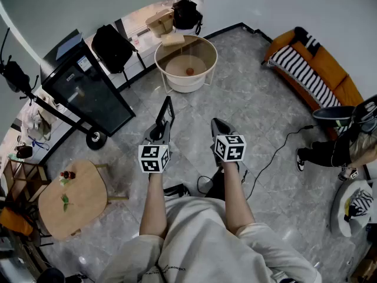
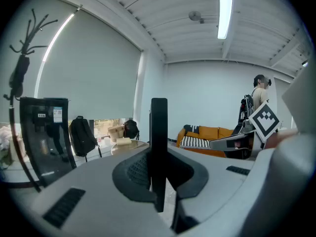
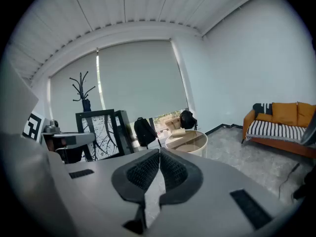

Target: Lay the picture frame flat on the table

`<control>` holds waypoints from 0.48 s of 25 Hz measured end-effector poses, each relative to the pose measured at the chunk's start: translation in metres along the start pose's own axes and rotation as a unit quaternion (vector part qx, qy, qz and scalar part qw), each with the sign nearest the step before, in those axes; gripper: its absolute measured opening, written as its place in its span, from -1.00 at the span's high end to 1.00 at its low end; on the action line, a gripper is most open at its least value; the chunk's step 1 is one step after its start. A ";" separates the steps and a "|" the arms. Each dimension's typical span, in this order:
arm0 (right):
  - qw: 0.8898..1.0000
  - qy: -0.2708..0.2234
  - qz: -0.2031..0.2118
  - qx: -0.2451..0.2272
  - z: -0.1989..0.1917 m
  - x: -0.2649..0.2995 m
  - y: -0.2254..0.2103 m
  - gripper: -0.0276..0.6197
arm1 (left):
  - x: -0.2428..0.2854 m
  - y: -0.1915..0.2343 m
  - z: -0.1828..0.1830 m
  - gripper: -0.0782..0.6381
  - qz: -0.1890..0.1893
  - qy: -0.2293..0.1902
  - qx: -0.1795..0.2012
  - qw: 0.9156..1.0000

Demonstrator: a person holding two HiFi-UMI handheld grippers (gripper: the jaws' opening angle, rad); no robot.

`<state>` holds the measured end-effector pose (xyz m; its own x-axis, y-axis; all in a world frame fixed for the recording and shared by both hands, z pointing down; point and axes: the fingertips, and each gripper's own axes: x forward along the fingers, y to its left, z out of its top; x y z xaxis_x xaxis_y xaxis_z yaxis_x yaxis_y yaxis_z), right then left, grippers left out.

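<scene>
The picture frame (image 1: 168,111) is black-edged and stands on edge above the floor, with my left gripper (image 1: 160,128) shut on its lower part. In the left gripper view it is a dark upright strip (image 2: 158,132) pinched between the pads. The right gripper view shows its face, a bare-branch print (image 3: 101,132), at the left. My right gripper (image 1: 218,124) hovers beside it on the right, shut with nothing between its pads (image 3: 173,172). A round white table (image 1: 162,69) stands ahead, some way beyond both grippers.
A flat box (image 1: 174,39) lies at the round table's far rim. At the left are a black cabinet on wheels (image 1: 88,90), a backpack (image 1: 112,47) and a small wooden table (image 1: 73,199). An orange sofa (image 1: 318,69), a person (image 1: 336,146) and a floor cable (image 1: 277,152) are on the right.
</scene>
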<state>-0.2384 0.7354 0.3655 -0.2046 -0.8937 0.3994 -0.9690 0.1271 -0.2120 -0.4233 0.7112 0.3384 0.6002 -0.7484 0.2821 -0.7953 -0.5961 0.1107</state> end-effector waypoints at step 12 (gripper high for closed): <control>0.998 0.023 0.036 0.043 -0.028 0.013 0.004 0.80 | 0.027 -0.006 -0.002 0.65 -0.021 0.011 -0.003 1.000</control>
<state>-0.2486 0.7361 0.3954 -0.2810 -0.8623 0.4212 -0.9367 0.1508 -0.3161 -0.4025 0.6950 0.3474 0.6312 -0.7160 0.2980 -0.7699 -0.6250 0.1290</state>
